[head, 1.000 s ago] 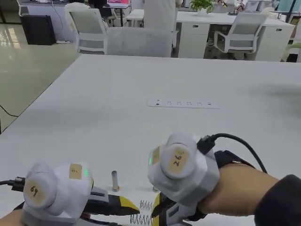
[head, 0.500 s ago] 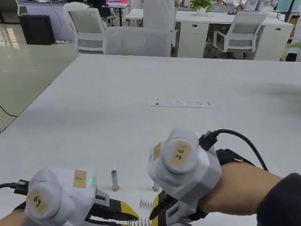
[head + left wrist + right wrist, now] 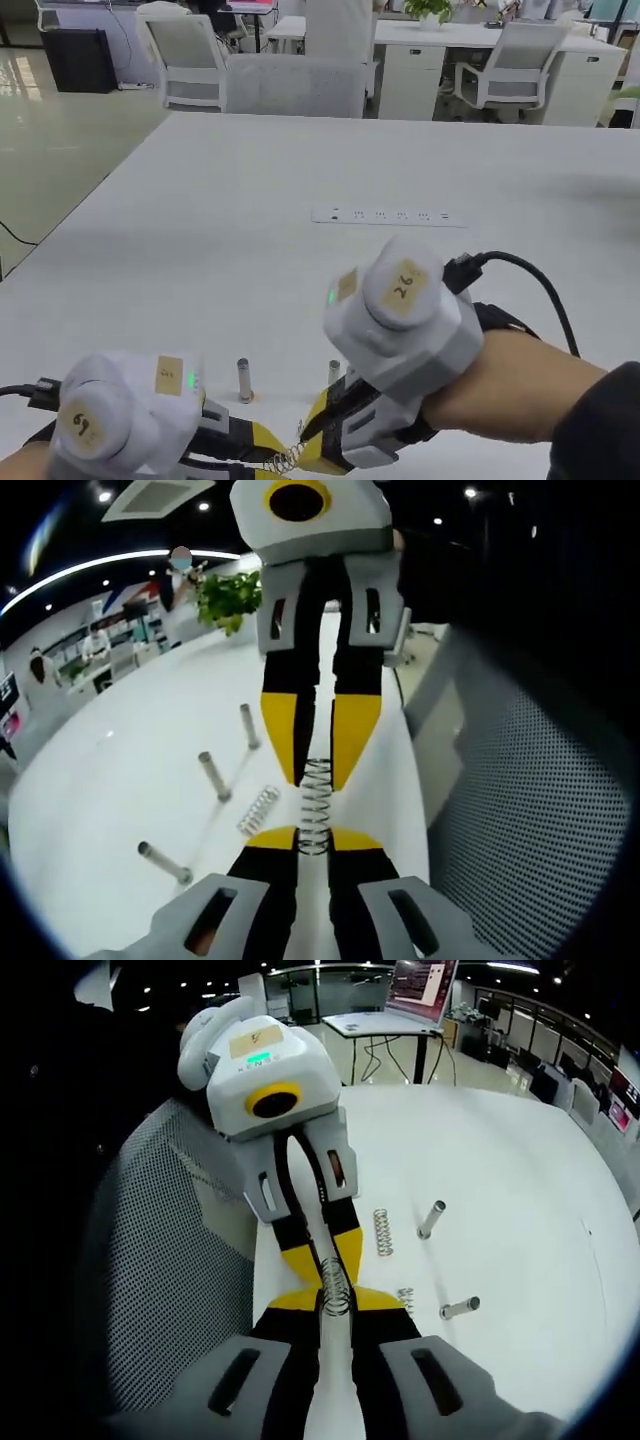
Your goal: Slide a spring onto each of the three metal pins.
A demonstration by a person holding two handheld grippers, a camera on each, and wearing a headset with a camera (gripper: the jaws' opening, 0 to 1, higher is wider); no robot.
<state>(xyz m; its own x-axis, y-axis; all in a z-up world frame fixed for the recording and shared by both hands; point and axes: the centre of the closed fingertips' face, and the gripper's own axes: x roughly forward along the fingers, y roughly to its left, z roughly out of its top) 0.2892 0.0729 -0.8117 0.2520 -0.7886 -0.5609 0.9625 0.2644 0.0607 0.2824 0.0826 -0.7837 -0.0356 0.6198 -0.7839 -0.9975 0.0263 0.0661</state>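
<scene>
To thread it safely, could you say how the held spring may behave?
The spring looks like thin open coil, so probably light and floppy. Held at its ends by the left gripper and right gripper, it may bow, or flick away if one slips.

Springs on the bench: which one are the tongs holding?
The spring spanning the left tongs and right tongs, one end pinched in each; the other springs lie loose on the table near the pins.

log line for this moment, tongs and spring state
left tongs: shut on spring | right tongs: shut on same spring | pins: three, bare | loose spring: on table
</scene>
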